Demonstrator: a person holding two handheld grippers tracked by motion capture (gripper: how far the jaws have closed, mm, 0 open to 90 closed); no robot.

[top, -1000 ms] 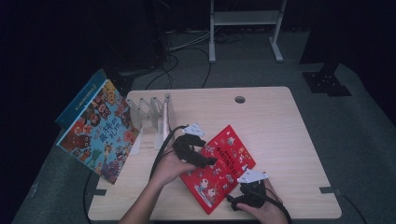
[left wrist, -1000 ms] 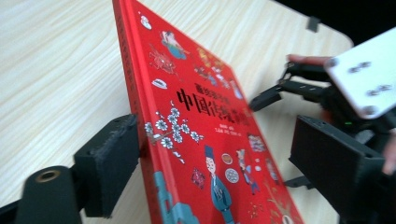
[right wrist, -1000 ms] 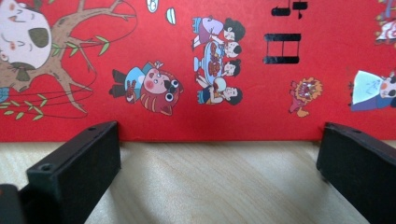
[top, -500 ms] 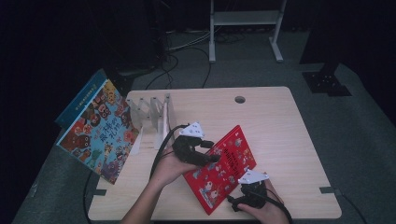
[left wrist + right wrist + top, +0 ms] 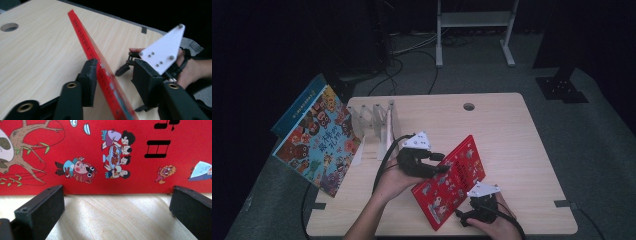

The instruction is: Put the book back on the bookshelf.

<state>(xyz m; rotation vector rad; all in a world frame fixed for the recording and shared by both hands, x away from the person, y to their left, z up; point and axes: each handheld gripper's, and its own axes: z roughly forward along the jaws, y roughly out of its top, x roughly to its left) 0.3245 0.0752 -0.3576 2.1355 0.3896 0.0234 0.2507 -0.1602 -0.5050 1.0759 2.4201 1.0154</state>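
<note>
- The left gripper has its fingers straddling the long edge of the red picture book: in the left gripper view one black pad lies against the underside of the cover, while the other stands a little off the printed face. The jaws have just been closing with the book between them; a full pinch cannot be made out.
- The right gripper has its fingers spread wide, nothing between them but bare wood. In the right gripper view their tips sit just short of the book's lower edge, which rests on the table.
- In the high view the right gripper lies low at the near edge of the table, the person's hand wrapped around it, just beside the book's near right corner.
- The red picture book lies in the near middle of the table, tilted: its left edge is raised in the left gripper, its right edge is down on the wood.
- Farther back and to the left stands a clear slotted book rack, with one thin pale book upright in a slot.
- A large colourful picture book leans against the rack's left end, overhanging the table's left edge.
- A round cable hole sits near the far edge of the table.
</note>
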